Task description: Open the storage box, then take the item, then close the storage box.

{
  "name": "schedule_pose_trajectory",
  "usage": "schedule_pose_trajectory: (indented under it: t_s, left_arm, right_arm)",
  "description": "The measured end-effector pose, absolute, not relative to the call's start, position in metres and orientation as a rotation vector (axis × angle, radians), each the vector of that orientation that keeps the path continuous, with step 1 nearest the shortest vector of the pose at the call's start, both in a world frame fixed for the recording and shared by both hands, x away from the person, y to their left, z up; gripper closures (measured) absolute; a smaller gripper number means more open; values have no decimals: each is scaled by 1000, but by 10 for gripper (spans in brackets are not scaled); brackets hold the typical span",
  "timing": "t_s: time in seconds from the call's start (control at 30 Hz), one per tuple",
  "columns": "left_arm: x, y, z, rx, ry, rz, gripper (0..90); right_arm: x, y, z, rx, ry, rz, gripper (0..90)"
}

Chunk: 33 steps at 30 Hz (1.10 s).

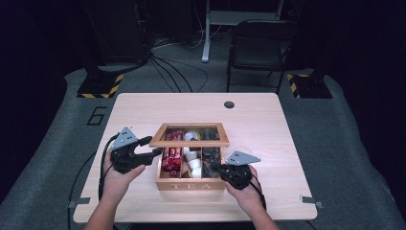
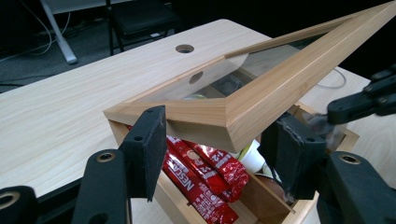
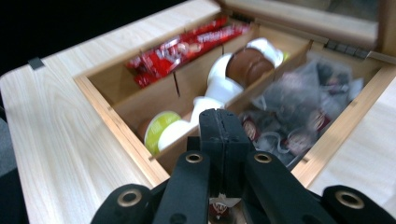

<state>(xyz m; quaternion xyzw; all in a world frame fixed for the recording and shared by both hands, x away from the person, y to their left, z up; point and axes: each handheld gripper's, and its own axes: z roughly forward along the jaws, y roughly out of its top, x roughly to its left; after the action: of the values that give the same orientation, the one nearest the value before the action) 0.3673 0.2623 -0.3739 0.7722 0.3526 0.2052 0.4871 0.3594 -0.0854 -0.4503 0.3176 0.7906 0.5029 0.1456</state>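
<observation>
Pale wooden tea box [image 1: 190, 185] sits mid-table; left gripper [image 2: 219, 149] pinches the front corner of its raised glass-paned lid [image 2: 261, 100]: rigid, hinged, glass fragile. Right gripper [image 3: 219, 128], jaws pressed together above the right compartment's thin sachets [image 3: 299, 112]: light, floppy, slippery; best pinched by an edge.

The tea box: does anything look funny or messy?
Nothing is spilled or broken. The tea box just has its glass lid tilted half open, propped by the left gripper, and the packets sit in their compartments.
</observation>
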Motion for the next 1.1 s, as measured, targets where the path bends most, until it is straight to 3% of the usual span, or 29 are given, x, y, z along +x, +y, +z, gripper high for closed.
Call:
schedule_pose_trajectory:
  t_s: [1.1]
  left_arm:
    - [367, 262, -374, 1871, 859, 501, 412]
  right_arm:
    - [365, -140, -423, 1023, 2103, 1473, 900]
